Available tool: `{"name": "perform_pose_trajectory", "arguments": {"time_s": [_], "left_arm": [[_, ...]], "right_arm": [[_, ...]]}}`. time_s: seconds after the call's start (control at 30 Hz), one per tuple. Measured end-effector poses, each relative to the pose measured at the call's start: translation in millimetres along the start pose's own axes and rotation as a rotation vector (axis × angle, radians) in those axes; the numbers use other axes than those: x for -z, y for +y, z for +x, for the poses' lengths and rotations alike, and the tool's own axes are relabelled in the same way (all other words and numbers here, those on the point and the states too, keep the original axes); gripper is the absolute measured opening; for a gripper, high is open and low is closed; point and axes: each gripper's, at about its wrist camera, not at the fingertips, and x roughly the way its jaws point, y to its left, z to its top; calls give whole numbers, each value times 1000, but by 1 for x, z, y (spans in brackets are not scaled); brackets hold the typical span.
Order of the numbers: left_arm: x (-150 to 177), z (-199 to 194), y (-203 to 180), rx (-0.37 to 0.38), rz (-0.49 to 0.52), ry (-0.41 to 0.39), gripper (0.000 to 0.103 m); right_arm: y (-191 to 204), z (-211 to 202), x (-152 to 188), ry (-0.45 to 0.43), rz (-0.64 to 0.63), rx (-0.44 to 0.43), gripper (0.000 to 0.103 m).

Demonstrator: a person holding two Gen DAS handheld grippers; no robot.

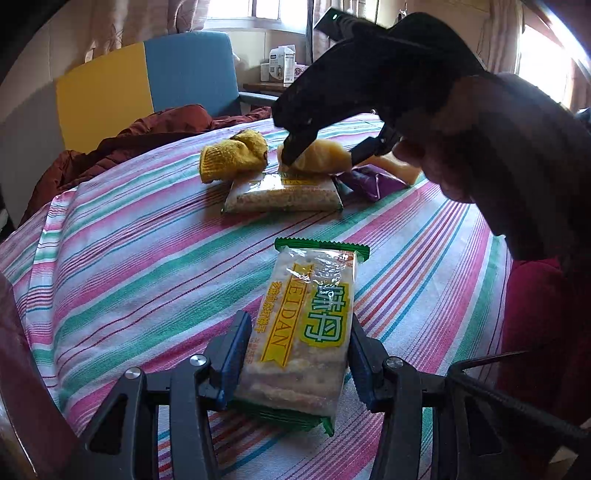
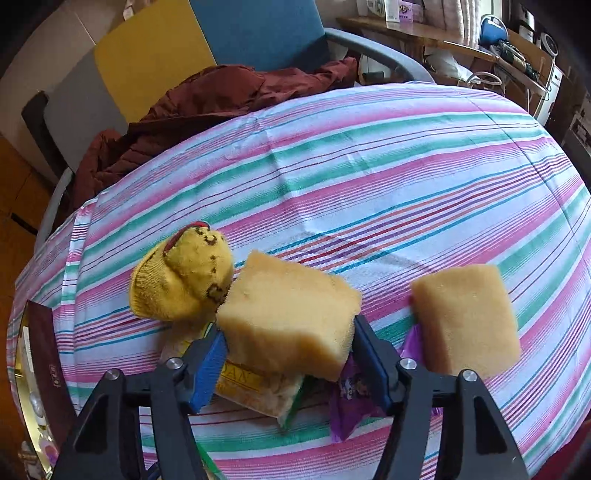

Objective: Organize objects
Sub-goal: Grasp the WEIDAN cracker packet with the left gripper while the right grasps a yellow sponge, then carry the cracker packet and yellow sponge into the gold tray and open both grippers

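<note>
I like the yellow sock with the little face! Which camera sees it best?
The right wrist view. There the yellow sock is close and big, so its dark markings show, beside the sponge held in the right gripper. In the left wrist view, it is small, far across the table.

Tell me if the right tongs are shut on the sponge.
Shut: the right tongs press both sides of the sponge.

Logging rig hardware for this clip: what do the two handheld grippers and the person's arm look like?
Both grippers, left and right, have black angular linkage arms with triangular cut-outs and silver round bolt heads, ending in blue ribbed pads. In the left wrist view the right unit's black body carries a small green light on top, and a bare hand grips it. A dark rod or cable runs off the left gripper.
</note>
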Motion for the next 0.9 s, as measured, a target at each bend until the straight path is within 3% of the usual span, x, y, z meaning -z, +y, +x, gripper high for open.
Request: {"name": "perform_pose_trajectory", "arguments": {"time_s": [0.43,0.57,0.7,0.9], "left_arm": [[2,-14,6,-6,-54,26,48],[5,-25,10,-48,-88,46,48],[6,-47,13,-66,-102,18,48],[9,-87,25,-94,-135,-31,48]], "right_arm": [[-16,-62,-14,-290,53,-27,64],[-1,-61,-14,-267,-11,-104,64],[22,-67,-6,-289,-113,-127,64],[54,-58,11,-220,-242,-153,64]]}}
